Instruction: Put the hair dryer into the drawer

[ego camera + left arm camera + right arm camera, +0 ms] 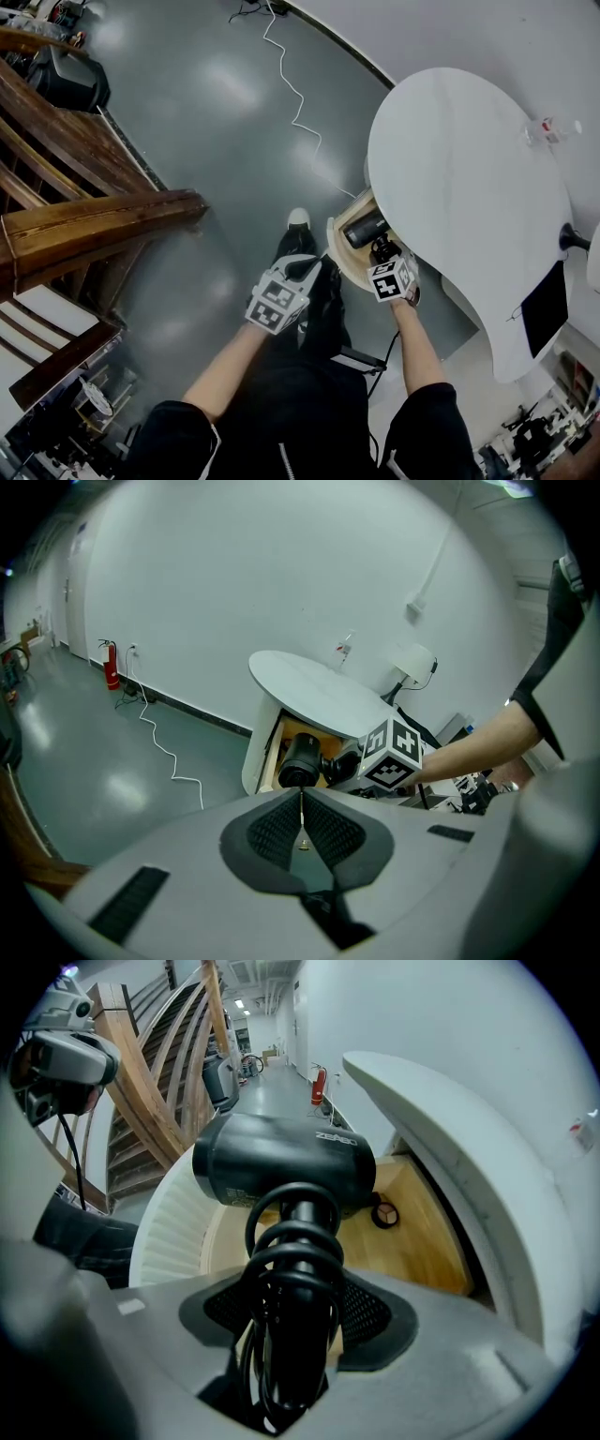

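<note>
The left gripper [301, 808] is closed on nothing. The right gripper [295, 1312] clamps the cord-wrapped handle of the hair dryer [281, 1162], held over the open drawer [422, 1232]. The white table [459, 169] top hides the drawer's back part.
</note>
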The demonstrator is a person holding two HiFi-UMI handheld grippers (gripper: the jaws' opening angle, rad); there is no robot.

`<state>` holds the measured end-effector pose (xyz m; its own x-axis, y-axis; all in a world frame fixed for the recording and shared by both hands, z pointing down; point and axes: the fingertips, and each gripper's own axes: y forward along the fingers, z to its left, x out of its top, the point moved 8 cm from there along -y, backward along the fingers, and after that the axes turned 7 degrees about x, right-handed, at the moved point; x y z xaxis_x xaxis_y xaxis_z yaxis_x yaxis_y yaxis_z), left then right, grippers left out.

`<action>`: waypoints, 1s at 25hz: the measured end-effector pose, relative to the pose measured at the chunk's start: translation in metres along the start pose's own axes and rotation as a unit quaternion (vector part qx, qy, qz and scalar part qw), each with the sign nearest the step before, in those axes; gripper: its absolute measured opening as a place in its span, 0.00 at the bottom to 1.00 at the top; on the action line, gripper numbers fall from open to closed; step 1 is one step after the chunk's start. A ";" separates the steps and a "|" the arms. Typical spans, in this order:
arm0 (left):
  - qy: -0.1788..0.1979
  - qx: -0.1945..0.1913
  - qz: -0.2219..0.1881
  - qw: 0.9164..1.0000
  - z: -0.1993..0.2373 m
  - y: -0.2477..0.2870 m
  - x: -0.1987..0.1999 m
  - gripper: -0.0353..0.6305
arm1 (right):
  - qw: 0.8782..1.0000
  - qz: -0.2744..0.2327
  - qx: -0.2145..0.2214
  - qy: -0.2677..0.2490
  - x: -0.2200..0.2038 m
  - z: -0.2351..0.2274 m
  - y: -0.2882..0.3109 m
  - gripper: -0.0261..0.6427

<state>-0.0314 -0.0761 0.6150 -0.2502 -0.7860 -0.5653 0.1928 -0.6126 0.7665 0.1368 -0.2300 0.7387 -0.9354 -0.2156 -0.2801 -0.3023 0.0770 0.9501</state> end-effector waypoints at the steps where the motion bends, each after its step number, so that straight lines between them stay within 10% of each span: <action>1: -0.001 -0.001 0.001 1.000 0.001 0.000 -0.001 0.07 | 1.000 0.001 -0.001 0.000 0.000 0.000 0.002 0.40; 25: -0.004 -0.008 0.024 1.000 0.012 0.010 -0.014 0.07 | 0.995 0.059 -0.077 -0.036 -0.006 -0.016 0.040 0.40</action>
<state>-0.0376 -0.0704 0.6343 -0.2470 -0.8137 -0.5262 0.2203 -0.5759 0.7873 0.1337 -0.2412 0.7804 -0.9752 -0.1429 -0.1693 -0.1631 -0.0542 0.9851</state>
